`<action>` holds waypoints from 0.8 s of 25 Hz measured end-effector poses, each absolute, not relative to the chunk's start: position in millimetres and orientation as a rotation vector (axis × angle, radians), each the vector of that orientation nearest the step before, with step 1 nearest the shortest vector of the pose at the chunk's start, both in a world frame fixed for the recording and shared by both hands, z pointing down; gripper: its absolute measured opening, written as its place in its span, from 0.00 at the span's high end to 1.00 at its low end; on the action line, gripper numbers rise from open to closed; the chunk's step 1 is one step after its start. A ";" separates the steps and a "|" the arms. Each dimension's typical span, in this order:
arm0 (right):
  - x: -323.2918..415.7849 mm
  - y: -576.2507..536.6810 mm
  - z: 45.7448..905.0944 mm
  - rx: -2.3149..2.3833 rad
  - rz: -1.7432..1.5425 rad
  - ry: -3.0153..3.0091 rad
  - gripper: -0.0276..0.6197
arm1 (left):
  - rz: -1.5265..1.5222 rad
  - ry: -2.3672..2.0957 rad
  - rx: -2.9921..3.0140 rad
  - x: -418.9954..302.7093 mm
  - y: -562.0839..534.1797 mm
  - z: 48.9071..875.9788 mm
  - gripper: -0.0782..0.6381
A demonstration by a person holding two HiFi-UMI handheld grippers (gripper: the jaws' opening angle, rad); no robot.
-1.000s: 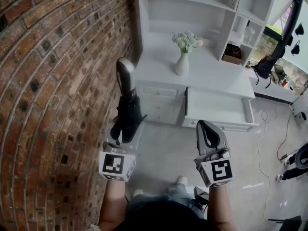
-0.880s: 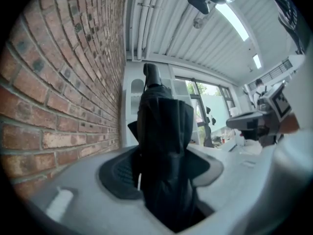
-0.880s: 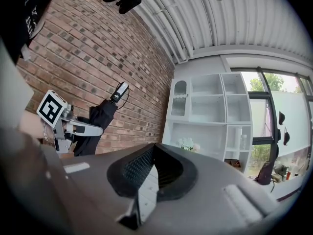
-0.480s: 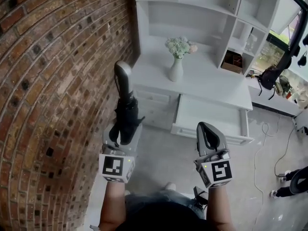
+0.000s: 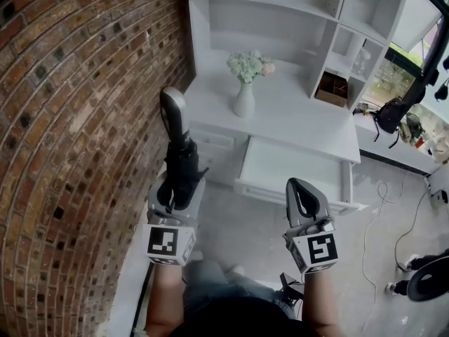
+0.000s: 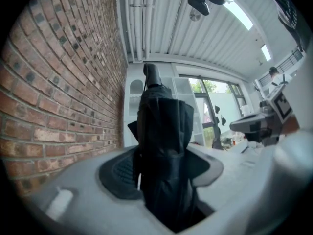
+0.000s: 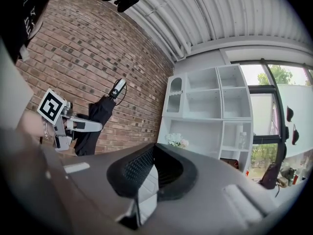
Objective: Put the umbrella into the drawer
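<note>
Black folded umbrella [image 5: 184, 168] stands handle-up in the left gripper [image 5: 177, 196] beside the brick wall [image 5: 77, 118], well apart from the open white drawer [image 5: 295, 168]. Left gripper view: jaws clamp its fabric. Right gripper view: the right gripper [image 7: 155, 155] has its jaws together, empty.

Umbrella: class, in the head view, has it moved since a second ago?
Yes. The umbrella, held in the left hand-held gripper, has moved toward the white cabinet's open drawer; the floor gap between them is narrower.
</note>
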State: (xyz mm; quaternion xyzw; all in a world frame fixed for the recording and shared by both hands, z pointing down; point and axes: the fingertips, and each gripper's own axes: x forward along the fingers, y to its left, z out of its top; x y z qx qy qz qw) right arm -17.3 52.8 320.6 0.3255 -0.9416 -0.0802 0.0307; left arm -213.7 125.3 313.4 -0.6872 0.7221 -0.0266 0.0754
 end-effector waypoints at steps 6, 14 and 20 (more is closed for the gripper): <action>8.1 40.2 328.9 1.069 -0.205 -2.875 0.95 | -0.115 2.133 -2.106 -194.9 106.6 320.1 0.56; 48.4 17.9 333.0 1.219 -0.186 -2.813 0.95 | -0.132 2.016 -2.213 -160.9 61.8 322.8 0.56; 75.4 -3.1 334.9 1.329 -0.170 -2.749 0.95 | -0.139 1.915 -2.297 -137.0 23.4 327.3 0.56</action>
